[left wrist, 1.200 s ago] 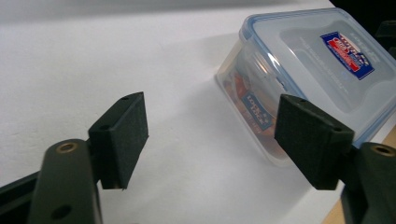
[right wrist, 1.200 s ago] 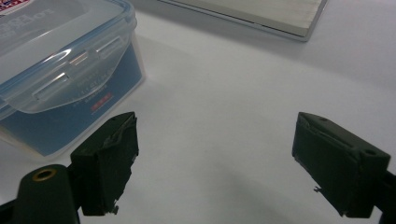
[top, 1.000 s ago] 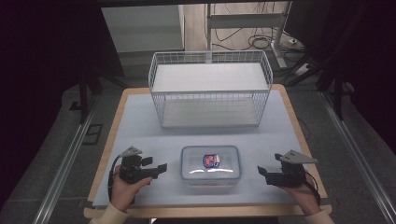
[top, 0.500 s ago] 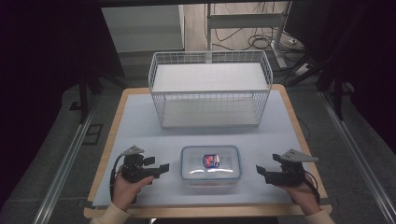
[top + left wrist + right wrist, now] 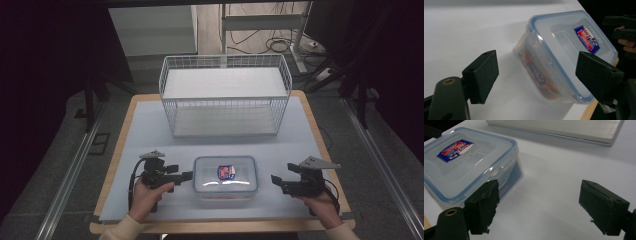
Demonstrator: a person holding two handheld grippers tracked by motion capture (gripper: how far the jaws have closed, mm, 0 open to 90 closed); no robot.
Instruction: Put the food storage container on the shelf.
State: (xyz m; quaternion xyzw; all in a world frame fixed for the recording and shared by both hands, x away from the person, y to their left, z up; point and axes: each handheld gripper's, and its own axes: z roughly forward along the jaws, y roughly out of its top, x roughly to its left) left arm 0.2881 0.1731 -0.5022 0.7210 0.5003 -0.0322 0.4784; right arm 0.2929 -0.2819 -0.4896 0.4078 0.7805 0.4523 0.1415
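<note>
Left tongs (image 5: pixel 189 175) and right tongs (image 5: pixel 274 179) gaping wide, flanking lidded plastic box (image 5: pixel 225 175) lower centre; looking rigid, slick, light; gripping short sides likely best.

Container (image 5: pixel 564 57) contents unreadable through the clouded wall — a red shape and a small label, print too blurred to read. Lid sticker (image 5: pixel 226 172) text too small in the high view. Container's near-left corner cut off in the right gripper view.

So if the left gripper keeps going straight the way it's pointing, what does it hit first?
Most likely the clear plastic container: the left gripper points at its near side, fingers open, with bare table between.
</note>
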